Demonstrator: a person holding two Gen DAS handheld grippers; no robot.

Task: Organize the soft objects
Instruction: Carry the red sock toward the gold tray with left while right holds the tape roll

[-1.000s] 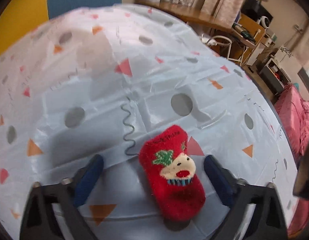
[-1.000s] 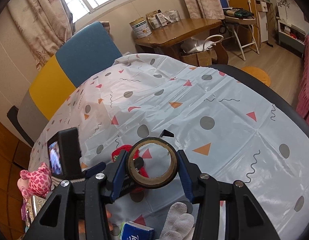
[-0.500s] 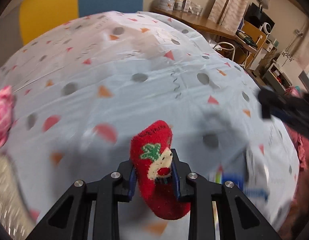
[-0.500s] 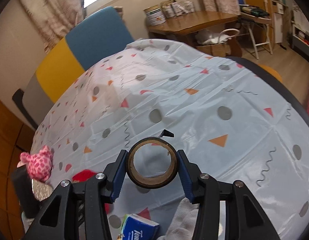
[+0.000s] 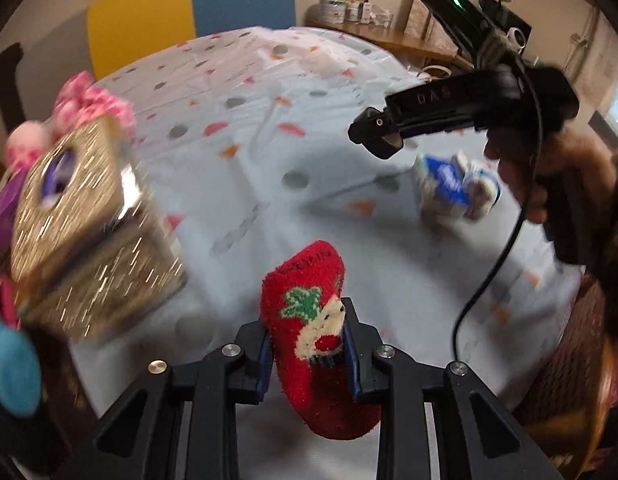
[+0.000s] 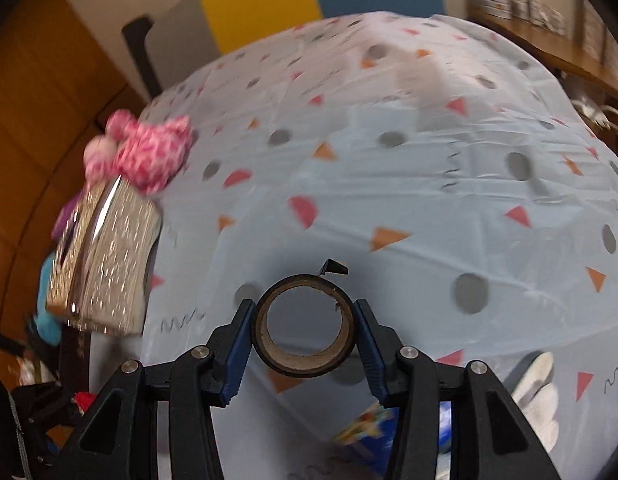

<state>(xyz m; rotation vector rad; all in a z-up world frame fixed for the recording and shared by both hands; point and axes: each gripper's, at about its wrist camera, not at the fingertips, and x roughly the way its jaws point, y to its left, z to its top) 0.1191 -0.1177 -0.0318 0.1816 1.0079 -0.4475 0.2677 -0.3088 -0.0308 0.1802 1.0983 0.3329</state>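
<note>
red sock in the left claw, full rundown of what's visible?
The red sock is fuzzy, plush-looking knit with a cream reindeer-like face, a red nose, a green sprig above and a striped band below. The left claw is shut on its middle, blue pads pressing both sides. It is lifted clear of the patterned tablecloth, one rounded end pointing away from the camera, the other hanging toward it.

The middle of the bench lies bare, wide enough for a hand-held gripper to pass. At its left edge a glittery box with a pink plush blocks the way; a tissue pack and a white glove crowd the near right.
</note>
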